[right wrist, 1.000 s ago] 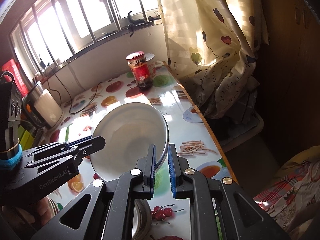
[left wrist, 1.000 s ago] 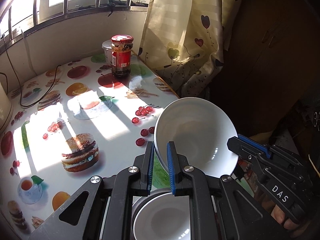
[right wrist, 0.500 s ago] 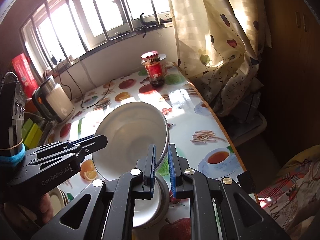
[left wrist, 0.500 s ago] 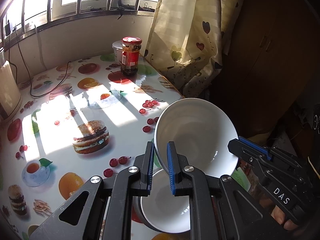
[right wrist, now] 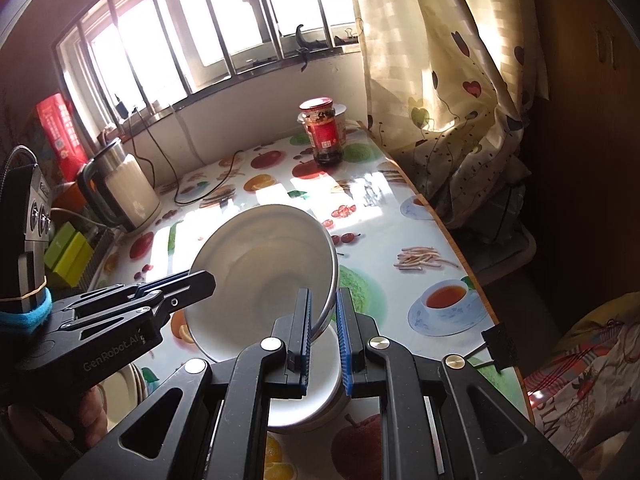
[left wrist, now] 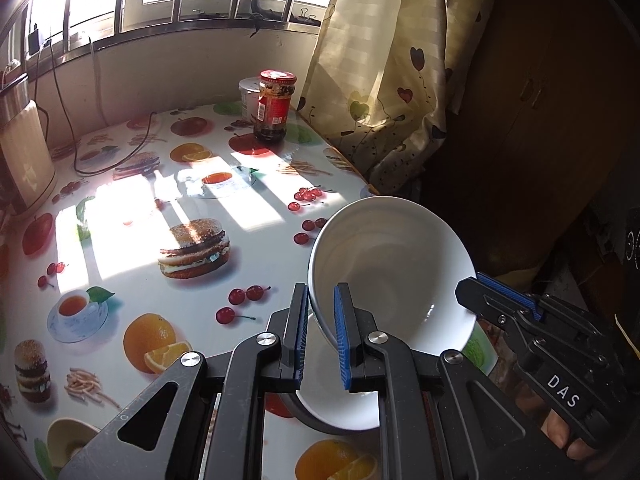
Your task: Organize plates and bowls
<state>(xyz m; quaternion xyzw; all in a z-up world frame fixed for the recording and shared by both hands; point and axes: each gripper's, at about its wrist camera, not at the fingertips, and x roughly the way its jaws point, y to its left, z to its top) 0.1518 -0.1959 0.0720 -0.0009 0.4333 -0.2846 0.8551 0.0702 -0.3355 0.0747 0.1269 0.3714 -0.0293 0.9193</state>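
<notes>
Both tongs have carried the tilted white bowl (left wrist: pixel 390 268) level across the bench (left wrist: pixel 120 216), left tongs (left wrist: pixel 320 334) and right tongs (right wrist: pixel 323 330) each clenched on opposite rims, so it now hangs directly above the lower white bowl (right wrist: pixel 308 396), neither hand nearer.

Each wrist camera sat just behind its own jaws, close, looking steeply down across the table (left wrist: pixel 120 216) toward the window (right wrist: pixel 240 32). Both views shared the white bowl (left wrist: pixel 392 264), seen from opposite sides, and the red-lidded jar (right wrist: pixel 323 136).
</notes>
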